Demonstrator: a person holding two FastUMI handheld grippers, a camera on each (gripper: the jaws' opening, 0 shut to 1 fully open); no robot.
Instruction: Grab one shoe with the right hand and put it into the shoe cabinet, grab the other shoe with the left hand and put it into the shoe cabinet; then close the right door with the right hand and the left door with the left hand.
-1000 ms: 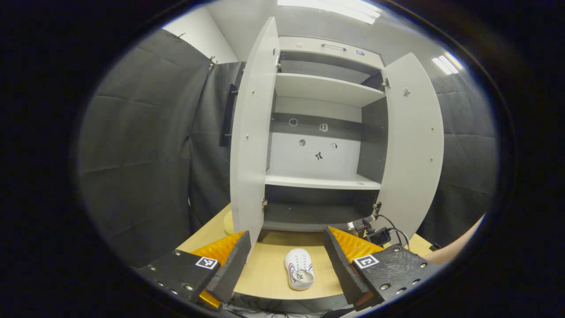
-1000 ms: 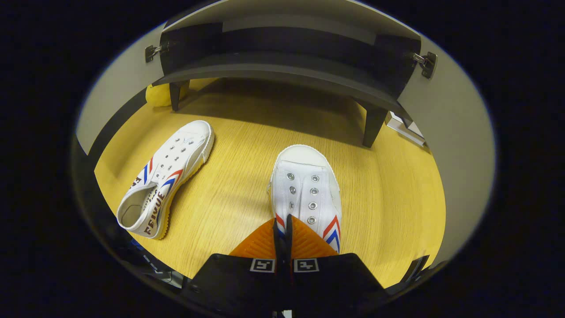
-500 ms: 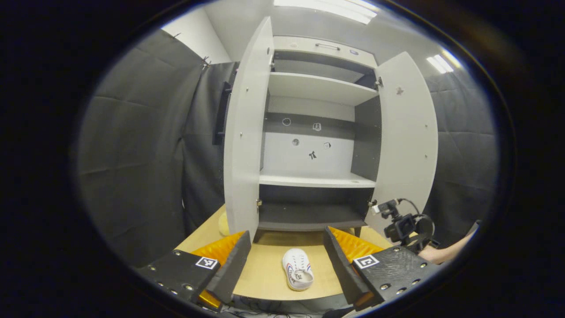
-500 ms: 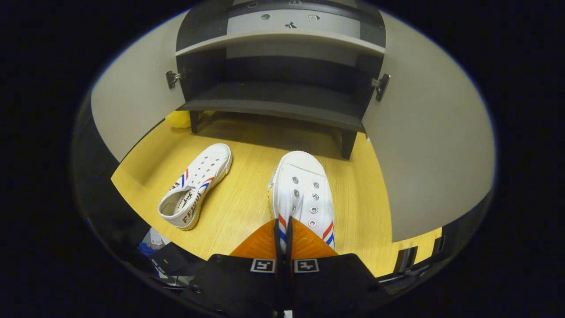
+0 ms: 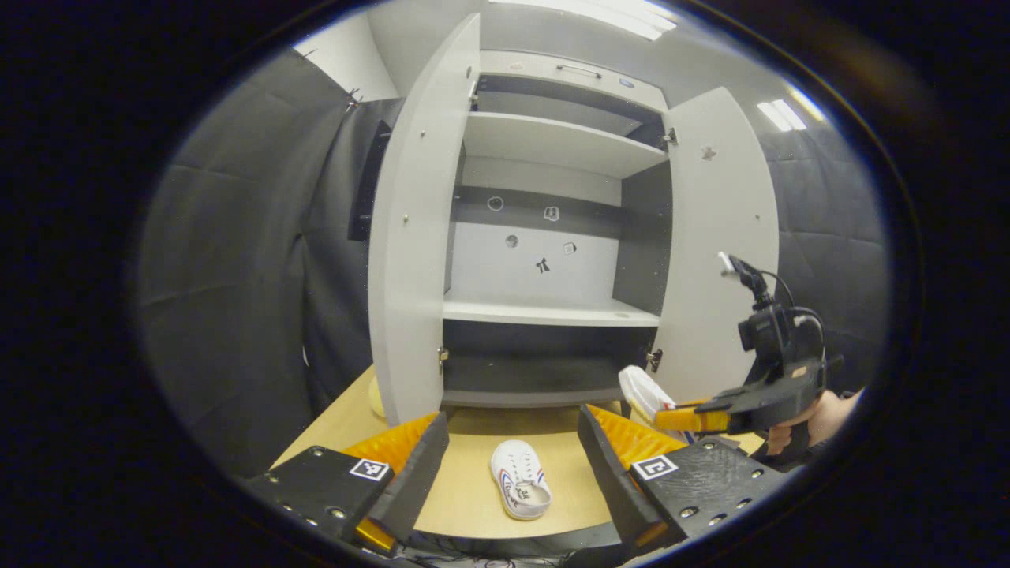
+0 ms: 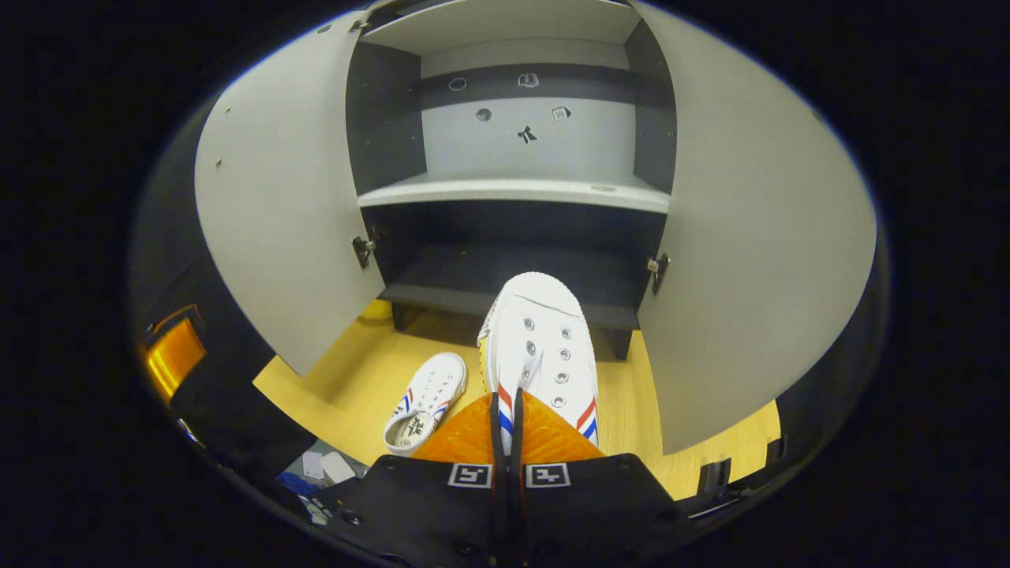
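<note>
Wooden tabletop (image 5: 465, 481) w/ the shoe cabinet (image 5: 552, 237) standing on it, both doors swung open, shelves bare from what I see. My right gripper (image 6: 505, 410) is clamped tight on the heel edge of one white shoe (image 6: 540, 339), which is up off the table, toe pointing at the dark bottom shelf (image 6: 505, 276), just in front of it. Left gripper view catches that same shoe (image 5: 643, 394) by the right door (image 5: 710, 237), w/ the hand (image 5: 821, 418) holding the rig. Other shoe (image 5: 519, 489) lies on the table in front of the cabinet, toe toward it. My left gripper (image 5: 509, 457) hangs above that one, fingers spread wide, nothing in them.
</note>
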